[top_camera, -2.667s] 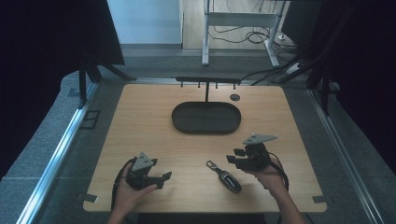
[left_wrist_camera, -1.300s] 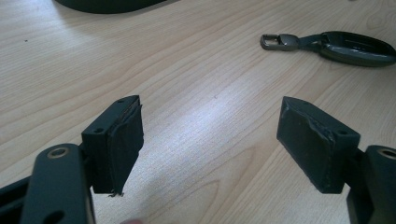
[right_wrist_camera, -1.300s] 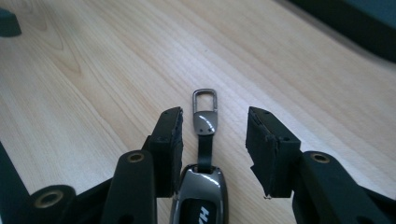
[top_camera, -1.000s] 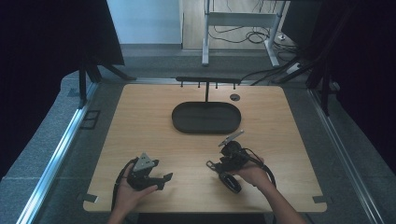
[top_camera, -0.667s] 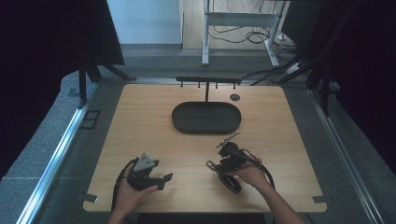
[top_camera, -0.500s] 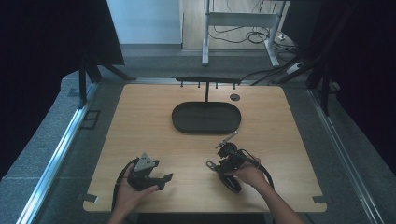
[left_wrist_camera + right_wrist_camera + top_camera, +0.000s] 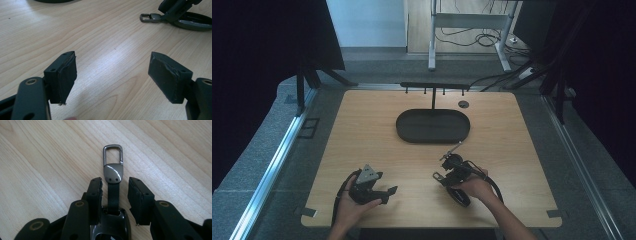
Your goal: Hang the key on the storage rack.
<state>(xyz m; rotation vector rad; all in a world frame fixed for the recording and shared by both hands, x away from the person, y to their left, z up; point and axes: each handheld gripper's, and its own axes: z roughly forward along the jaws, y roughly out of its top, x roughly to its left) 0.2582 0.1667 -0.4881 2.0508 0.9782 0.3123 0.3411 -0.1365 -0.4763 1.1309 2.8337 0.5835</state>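
A dark key fob [image 7: 461, 195] with a short strap [image 7: 113, 195] and a metal clasp [image 7: 113, 155] lies flat on the wooden table near its front edge. My right gripper [image 7: 447, 177] is lowered over it. Its jaws stand on either side of the strap, with a thin gap at each pad [image 7: 96, 192], and they have just been closing. At the front left, my left gripper [image 7: 388, 195] rests open with only bare wood between its pads [image 7: 67, 75]. Its view also has the fob [image 7: 192, 23] and clasp [image 7: 147, 17] at the upper right.
A black oval tray [image 7: 433, 140] sits in the middle of the table. Behind it stands a low black rack with hooks [image 7: 433, 87], and a small round dark disc [image 7: 463, 104] lies beside that. The table edge runs just below both hands.
My right gripper came in from the right and down over the key fob, and its jaws narrowed around the strap. The left gripper and the fob stayed where they were.
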